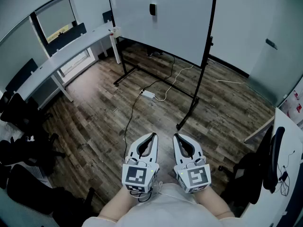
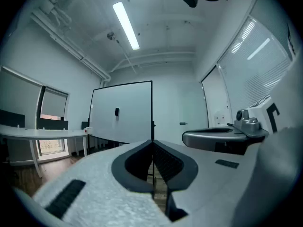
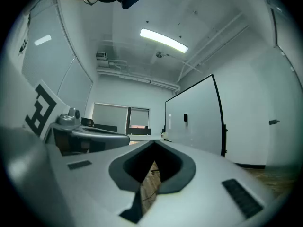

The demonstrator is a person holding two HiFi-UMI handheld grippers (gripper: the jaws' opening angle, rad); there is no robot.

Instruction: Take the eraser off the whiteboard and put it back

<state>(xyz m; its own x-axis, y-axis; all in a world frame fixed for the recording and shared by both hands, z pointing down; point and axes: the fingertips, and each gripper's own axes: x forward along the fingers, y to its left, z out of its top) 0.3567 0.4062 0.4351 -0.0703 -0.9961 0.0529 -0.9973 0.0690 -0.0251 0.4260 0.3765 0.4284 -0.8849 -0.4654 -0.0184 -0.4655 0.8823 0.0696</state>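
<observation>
A small black eraser (image 1: 152,9) sticks high on the whiteboard (image 1: 175,27), which stands on a black wheeled frame across the room. Both grippers are held side by side, low and near my body, pointing level at the board and far from it. My left gripper (image 1: 154,135) is shut with nothing between its jaws, and so is my right gripper (image 1: 175,135). The left gripper view has its closed tips (image 2: 152,142) lined up just right of the eraser (image 2: 117,111). In the right gripper view, the eraser (image 3: 185,118) shows to the right of the closed tips (image 3: 154,142).
A long white desk (image 1: 61,56) runs along the left wall under a window, with black chairs (image 1: 19,112) near it. A power strip (image 1: 148,94) and cables lie on the wood floor before the board's stand (image 1: 187,112). Another chair (image 1: 267,160) and desk stand at right.
</observation>
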